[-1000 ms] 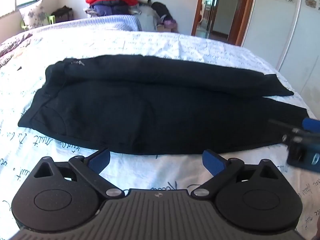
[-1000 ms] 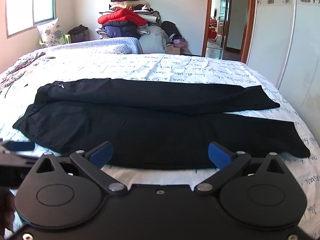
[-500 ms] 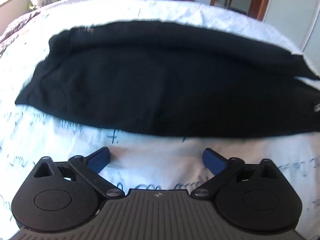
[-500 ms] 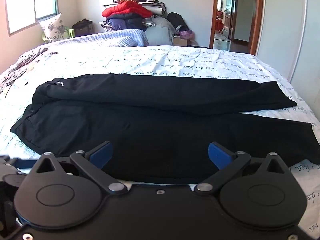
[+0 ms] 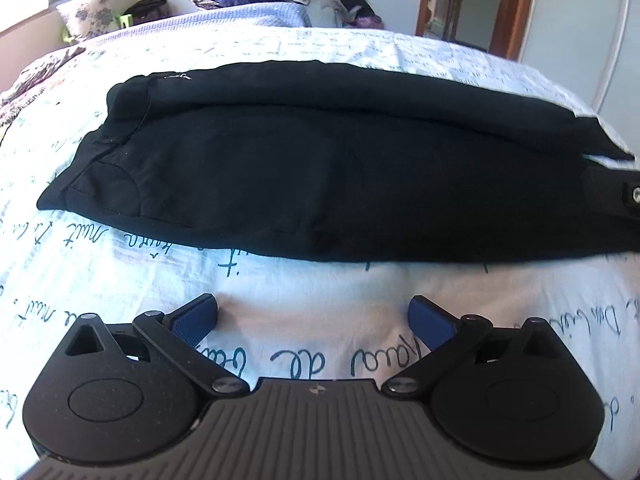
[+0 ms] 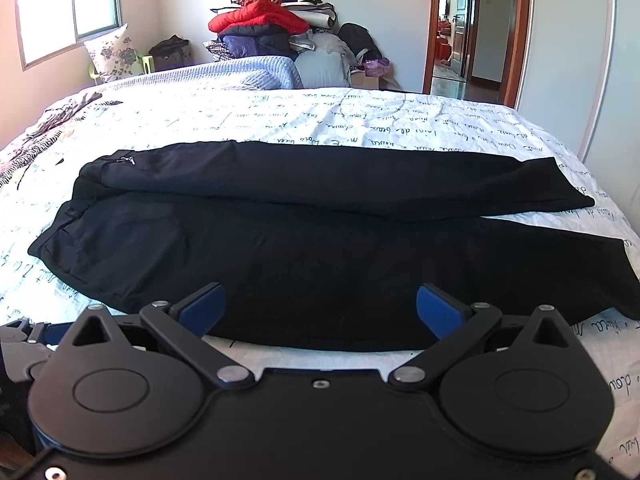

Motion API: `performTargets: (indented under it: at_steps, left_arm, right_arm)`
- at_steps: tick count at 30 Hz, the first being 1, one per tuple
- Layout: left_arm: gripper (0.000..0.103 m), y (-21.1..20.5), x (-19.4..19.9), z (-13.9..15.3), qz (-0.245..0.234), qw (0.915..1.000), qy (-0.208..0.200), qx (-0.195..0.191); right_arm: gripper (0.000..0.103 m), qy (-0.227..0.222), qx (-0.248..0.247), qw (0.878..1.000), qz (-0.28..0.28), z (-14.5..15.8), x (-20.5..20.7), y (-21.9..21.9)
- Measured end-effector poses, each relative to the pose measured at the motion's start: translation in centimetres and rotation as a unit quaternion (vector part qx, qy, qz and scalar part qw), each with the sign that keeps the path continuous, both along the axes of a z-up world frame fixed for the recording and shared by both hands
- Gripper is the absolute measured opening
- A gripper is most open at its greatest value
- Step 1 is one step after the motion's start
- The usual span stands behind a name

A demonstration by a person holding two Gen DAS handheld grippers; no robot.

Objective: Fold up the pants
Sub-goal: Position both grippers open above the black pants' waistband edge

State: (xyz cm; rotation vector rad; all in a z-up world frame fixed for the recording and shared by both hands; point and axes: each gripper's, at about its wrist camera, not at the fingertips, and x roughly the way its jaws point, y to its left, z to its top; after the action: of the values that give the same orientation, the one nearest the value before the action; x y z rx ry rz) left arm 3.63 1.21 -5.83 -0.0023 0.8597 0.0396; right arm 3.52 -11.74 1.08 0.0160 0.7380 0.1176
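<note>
Black pants (image 6: 320, 248) lie flat across your white script-printed bed (image 6: 360, 120), waistband at left, far leg folded partly over the near one, hems apparently uneven at right. Your left gripper (image 5: 314, 320) and right gripper (image 6: 320, 306) hover at the near edge, jaws spread, empty.

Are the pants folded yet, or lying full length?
Full length. The pants stretch across the bed, one leg lying partly over the other, cuffs apart at right.
</note>
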Motion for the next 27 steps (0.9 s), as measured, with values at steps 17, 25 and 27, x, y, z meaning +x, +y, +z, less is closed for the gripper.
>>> performTargets:
  at_steps: [17,25,27]
  left_arm:
    - [0.102,1.1,1.6,0.8,0.009,0.999,0.042,-0.011]
    - [0.102,2.2,2.6,3.0,0.021,0.9998,0.006,-0.003]
    - [0.101,2.2,2.9,3.2,0.023,0.9997,0.002,-0.003]
  right_arm:
    - [0.103,-0.023,0.059,0.998,-0.002,1.3,-0.1,-1.8]
    - [0.103,-0.084,0.022,0.996,0.023,4.1,1.4,-1.6]
    - [0.103,-0.085,0.005,0.996,0.024,4.4,2.1,-1.1]
